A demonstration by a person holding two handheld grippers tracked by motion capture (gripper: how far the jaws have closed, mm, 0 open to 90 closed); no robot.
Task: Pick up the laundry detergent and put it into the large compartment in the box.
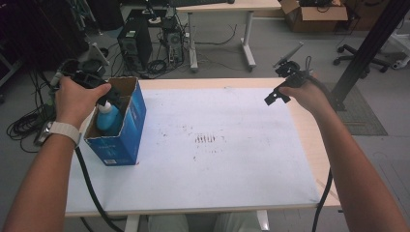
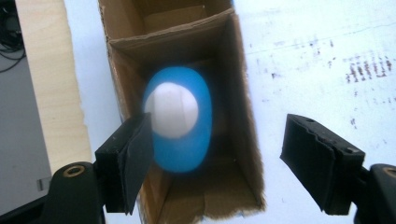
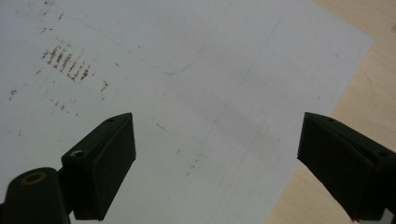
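The blue bottle (image 2: pixel 180 123) stood upright in the open box (image 2: pixel 240 116) at the bench's left edge, directly beneath the released left tool (image 2: pixel 217 163), its cap facing upward.

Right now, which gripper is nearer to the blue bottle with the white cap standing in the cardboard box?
Left. The left gripper hangs directly over the blue bottle with the white cap in the cardboard box, fingers open. The right gripper hovers across the table.
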